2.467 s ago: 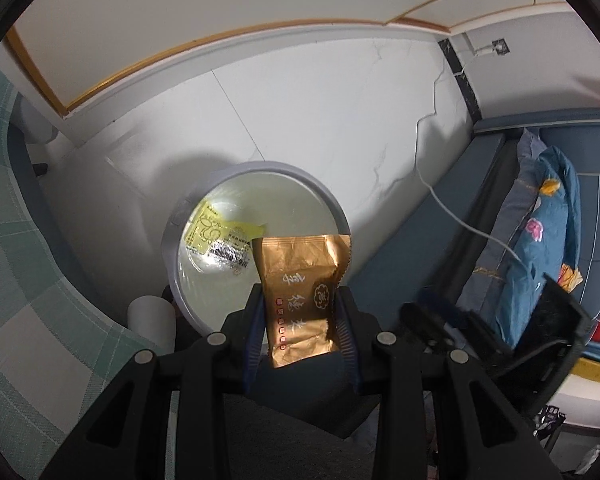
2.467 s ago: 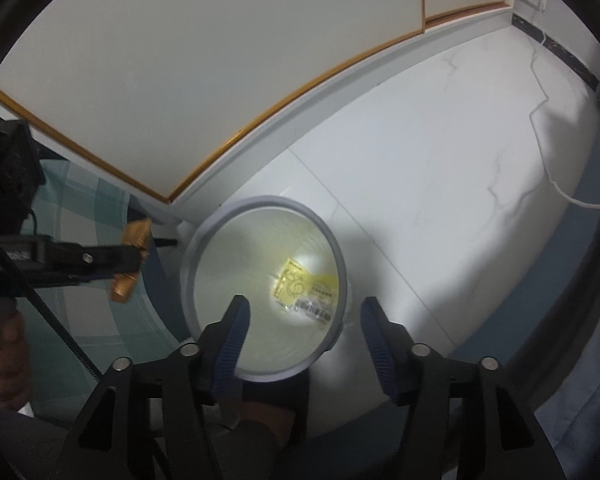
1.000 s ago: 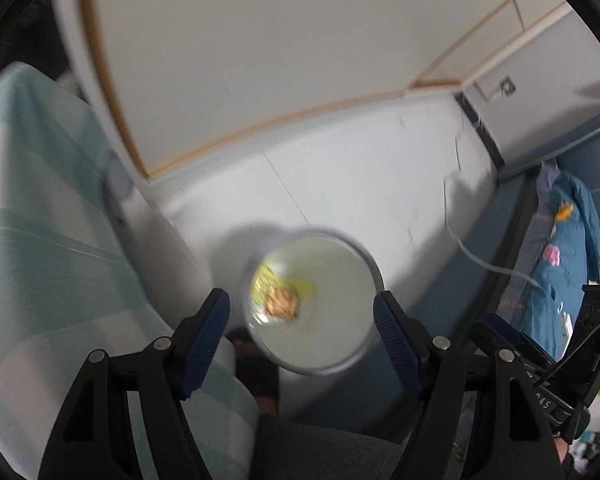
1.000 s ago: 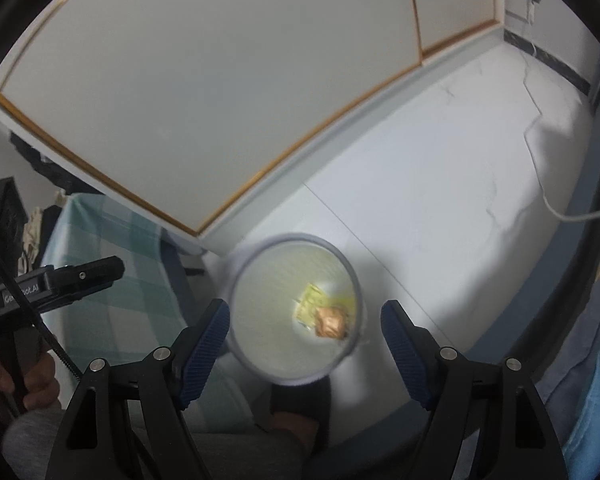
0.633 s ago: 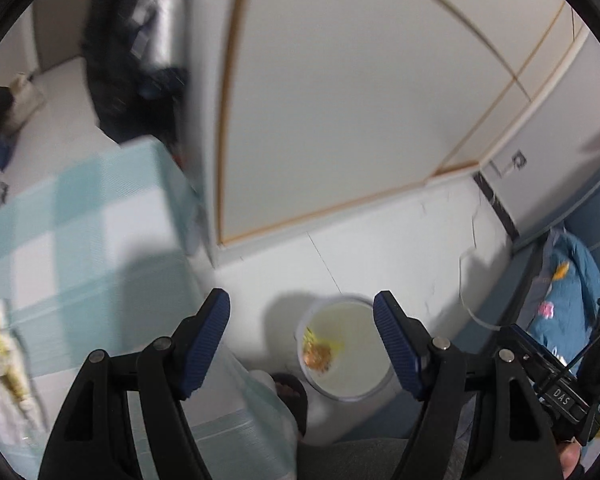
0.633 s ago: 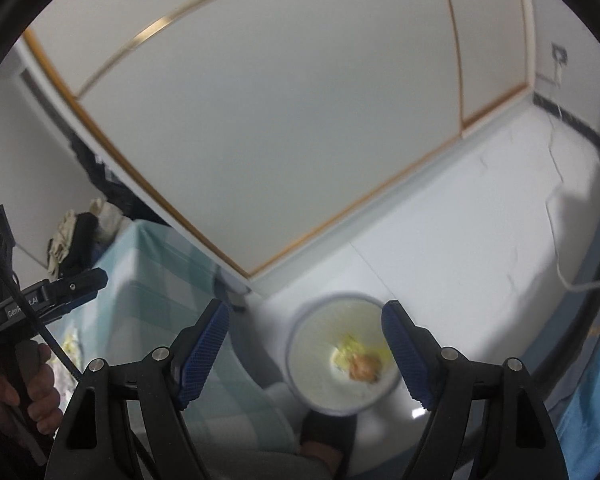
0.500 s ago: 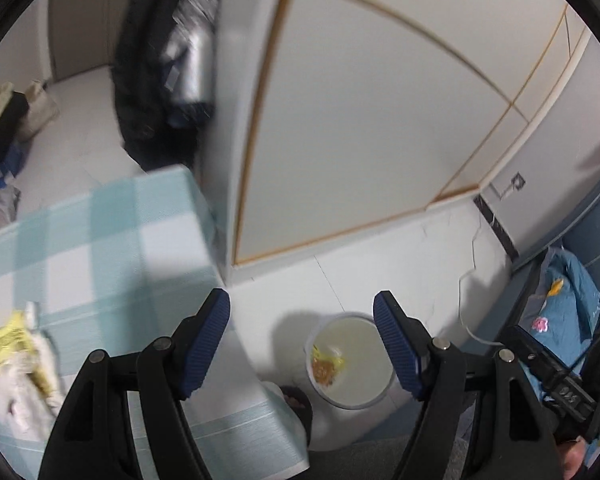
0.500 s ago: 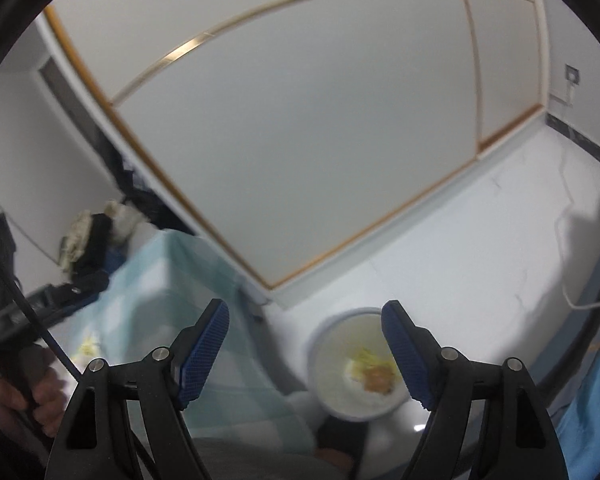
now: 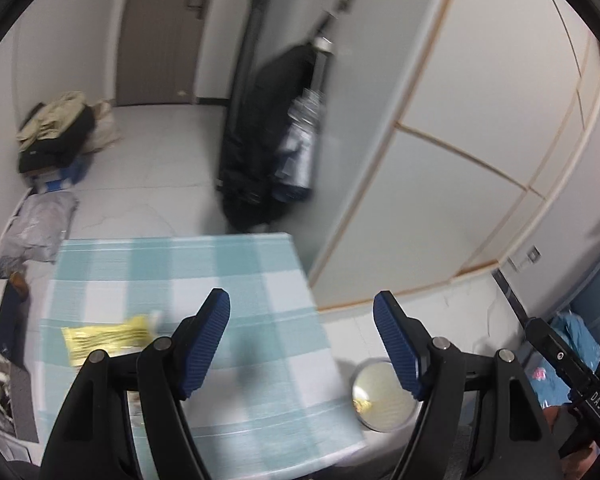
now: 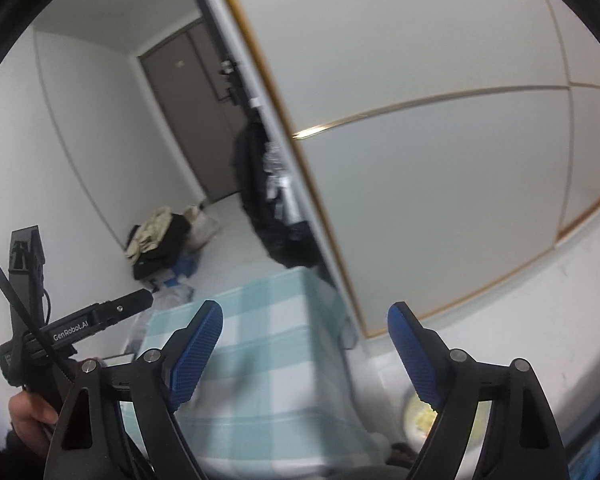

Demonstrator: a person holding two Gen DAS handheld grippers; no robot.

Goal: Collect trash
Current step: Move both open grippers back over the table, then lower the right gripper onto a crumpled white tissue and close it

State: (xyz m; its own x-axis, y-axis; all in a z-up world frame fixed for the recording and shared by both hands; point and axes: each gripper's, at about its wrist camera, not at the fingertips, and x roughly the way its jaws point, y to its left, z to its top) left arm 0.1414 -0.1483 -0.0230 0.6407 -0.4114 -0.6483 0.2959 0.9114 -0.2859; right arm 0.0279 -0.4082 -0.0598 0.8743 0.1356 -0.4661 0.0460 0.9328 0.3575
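Hovering over checked tablecloth (image 9: 260, 280), left gripper (image 9: 302, 344) jaws apart, nothing between | right gripper (image 10: 304, 354) jaws opening, nothing between | yellow wrapper (image 9: 108, 338) lying blurred on cloth, partly behind left finger | bin (image 9: 384, 398) on floor beside table, contents hard to make out.

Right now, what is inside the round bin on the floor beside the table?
The bin holds a yellowish wrapper scrap near its left wall. The right side of the bin is covered by the left gripper's jaw, so anything there is hidden.
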